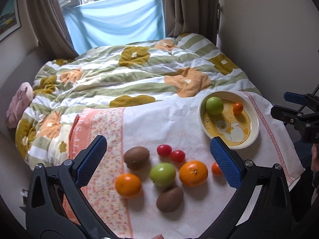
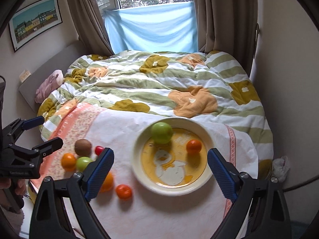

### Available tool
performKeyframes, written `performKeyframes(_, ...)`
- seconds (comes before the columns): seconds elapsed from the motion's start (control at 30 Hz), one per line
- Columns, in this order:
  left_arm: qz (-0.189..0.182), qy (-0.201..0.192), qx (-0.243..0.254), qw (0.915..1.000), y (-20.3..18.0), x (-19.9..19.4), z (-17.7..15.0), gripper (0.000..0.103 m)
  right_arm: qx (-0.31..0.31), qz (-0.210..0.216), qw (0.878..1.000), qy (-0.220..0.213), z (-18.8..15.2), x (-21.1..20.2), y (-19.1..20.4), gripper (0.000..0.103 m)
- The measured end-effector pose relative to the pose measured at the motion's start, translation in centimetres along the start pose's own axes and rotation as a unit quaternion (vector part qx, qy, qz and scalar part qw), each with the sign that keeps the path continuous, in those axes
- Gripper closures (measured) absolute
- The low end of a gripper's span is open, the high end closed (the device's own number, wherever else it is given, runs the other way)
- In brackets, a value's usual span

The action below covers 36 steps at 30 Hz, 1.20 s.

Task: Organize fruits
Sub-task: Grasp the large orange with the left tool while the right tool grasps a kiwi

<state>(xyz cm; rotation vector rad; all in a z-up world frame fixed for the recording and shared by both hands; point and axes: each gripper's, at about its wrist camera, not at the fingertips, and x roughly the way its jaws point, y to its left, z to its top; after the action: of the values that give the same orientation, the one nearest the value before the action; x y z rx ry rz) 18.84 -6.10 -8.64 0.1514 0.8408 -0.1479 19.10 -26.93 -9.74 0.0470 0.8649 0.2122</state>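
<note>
Loose fruit lies on a white cloth (image 1: 159, 123): two kiwis (image 1: 136, 157) (image 1: 169, 199), two cherry tomatoes (image 1: 163, 150), a green apple (image 1: 162, 174), two oranges (image 1: 193, 173) (image 1: 128, 185), and a small tangerine (image 1: 216, 168) half hidden by a finger. My left gripper (image 1: 158, 141) hangs open above them, holding nothing. The cream bowl (image 2: 173, 189) contains a green apple (image 2: 161, 132) and a small tangerine (image 2: 193, 146). My right gripper (image 2: 161, 153) is open over the bowl, nothing between its pads. The bowl (image 1: 229, 125) sits to the right of the loose fruit.
The cloth lies on a bed with a flowered, striped quilt (image 2: 159, 87). A pink pillow (image 2: 49, 83) sits at the left by the headboard. Curtains and a window with a blue sheet (image 2: 153, 27) stand behind. A hand (image 1: 315, 157) shows at the right edge.
</note>
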Motion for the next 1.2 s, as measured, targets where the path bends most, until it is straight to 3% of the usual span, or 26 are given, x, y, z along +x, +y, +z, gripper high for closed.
performKeyframes(0.23,0.002,0.009,0.01,0.9999,4.3,-1.7,-3.3,0.0,0.015,-0.031,0.999,-0.003,-2.4,-1.9,5.4,0.009)
performKeyframes(0.53,-0.026,0.027,0.038,0.9986,8.1,-1.3,-8.0,0.0,0.045,-0.011,0.999,0.015,-6.5,-0.7,10.7,0.009)
performKeyframes(0.83,-0.078,0.051,0.093,0.9913,9.9,2.9,-11.1,0.0,0.082,-0.011,0.996,0.043,-10.4,2.9,14.8,0.009)
performKeyframes(1.2,-0.125,0.069,0.156,0.9774,9.3,9.4,-11.3,0.0,0.159,-0.006,0.986,0.058,-12.6,7.4,16.0,0.009)
